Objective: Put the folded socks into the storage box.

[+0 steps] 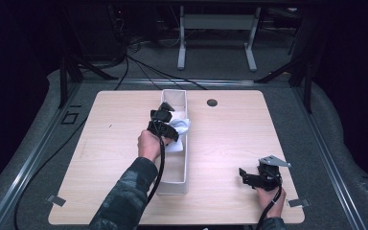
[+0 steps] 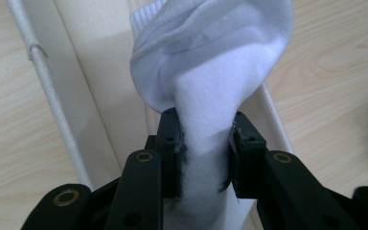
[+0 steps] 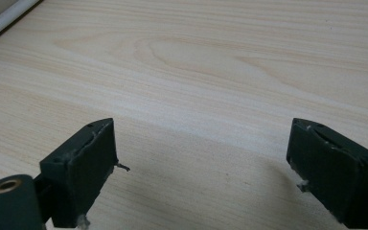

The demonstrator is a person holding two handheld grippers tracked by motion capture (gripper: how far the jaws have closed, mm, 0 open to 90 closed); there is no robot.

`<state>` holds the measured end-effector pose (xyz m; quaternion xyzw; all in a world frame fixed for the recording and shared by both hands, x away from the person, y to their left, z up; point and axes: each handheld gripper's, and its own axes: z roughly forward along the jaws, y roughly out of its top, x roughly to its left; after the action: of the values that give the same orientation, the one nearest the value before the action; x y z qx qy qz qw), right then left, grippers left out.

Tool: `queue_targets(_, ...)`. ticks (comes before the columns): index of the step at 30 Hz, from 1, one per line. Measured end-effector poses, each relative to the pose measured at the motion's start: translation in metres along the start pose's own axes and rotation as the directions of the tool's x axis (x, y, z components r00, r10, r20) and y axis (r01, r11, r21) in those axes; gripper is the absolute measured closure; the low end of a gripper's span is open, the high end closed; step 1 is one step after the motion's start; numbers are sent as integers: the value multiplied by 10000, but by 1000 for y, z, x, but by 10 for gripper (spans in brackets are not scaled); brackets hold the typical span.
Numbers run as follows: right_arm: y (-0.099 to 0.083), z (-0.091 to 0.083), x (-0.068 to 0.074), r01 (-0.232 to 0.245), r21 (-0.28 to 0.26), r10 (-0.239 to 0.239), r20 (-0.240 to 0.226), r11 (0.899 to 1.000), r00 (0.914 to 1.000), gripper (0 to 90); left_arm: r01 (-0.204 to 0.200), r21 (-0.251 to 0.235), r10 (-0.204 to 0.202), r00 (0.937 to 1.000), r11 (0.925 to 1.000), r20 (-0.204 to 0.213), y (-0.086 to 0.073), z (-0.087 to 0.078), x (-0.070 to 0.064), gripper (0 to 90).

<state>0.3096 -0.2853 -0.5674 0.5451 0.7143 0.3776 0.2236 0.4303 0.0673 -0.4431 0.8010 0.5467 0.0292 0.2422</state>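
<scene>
So nearest the person, the right gripper sits low over bare light-wood table, jaws spread wide with nothing between them. Further out, the left gripper is clamped on a white sock, whose long axis runs straight out from the fingertips with the bunched end past them, hanging over the right-hand rim of the long white tray. Beyond the table there's grey floor, loose cables and a metal stand in a dark room.
</scene>
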Motion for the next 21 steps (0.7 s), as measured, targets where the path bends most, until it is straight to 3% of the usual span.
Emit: queue_targets(21,0,0,0,8,0,-8,-11,10000,10000,96,-90,903,143,9982,9959,-587,-5,24,-4,702)
